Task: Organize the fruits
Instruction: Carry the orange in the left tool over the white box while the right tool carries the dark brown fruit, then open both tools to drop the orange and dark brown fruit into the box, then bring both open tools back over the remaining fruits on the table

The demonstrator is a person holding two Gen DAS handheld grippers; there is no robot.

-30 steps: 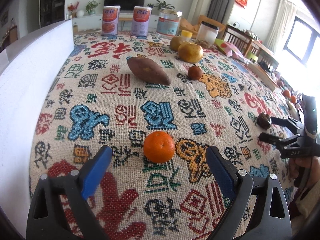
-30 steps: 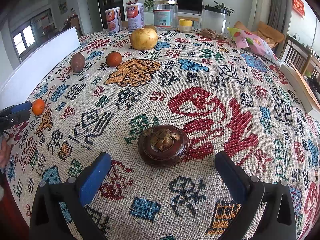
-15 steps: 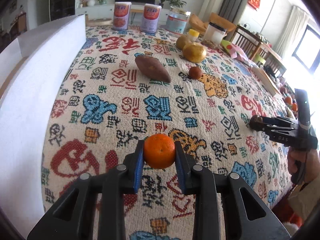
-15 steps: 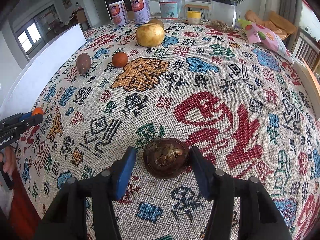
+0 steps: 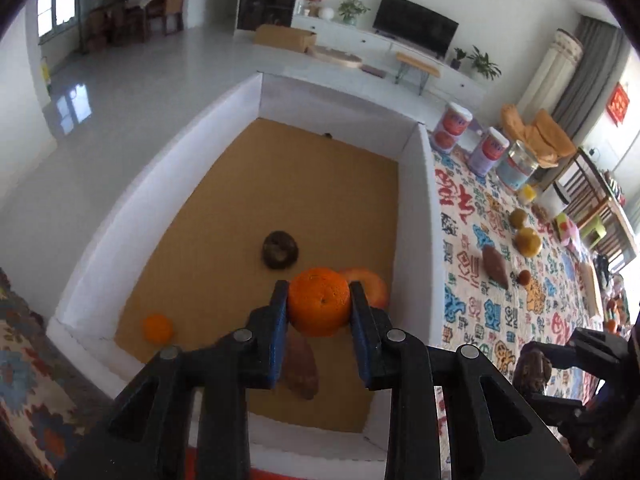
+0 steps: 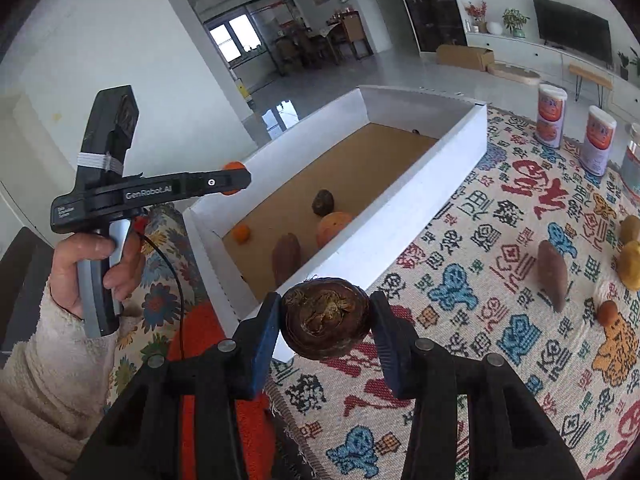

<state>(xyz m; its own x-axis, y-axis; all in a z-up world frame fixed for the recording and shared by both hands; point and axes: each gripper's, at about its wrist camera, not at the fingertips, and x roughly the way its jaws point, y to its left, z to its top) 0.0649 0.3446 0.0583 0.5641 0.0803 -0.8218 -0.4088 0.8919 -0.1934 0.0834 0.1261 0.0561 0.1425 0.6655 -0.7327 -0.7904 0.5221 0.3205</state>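
My left gripper (image 5: 319, 307) is shut on an orange mandarin (image 5: 319, 302) and holds it in the air above the white box (image 5: 414, 216) with a brown floor. Inside the box lie a small mandarin (image 5: 158, 328), a dark brown round fruit (image 5: 280, 249), a large orange fruit (image 5: 370, 284) and a sweet potato (image 5: 302, 366). My right gripper (image 6: 325, 320) is shut on a dark brown round fruit (image 6: 325, 322) and holds it above the box's near corner (image 6: 280, 350). The left gripper also shows in the right wrist view (image 6: 236, 178).
On the patterned tablecloth (image 6: 500, 320) lie a sweet potato (image 6: 553, 276), a small brown fruit (image 6: 608, 313) and yellow fruits (image 6: 630, 264). Two cans (image 6: 551, 115) and a jar stand at the far edge. The box lies along the table's left side.
Both grippers have lifted their fruits off the tablecloth and swung left towards the white box. The mandarin now hangs over the box's inside.
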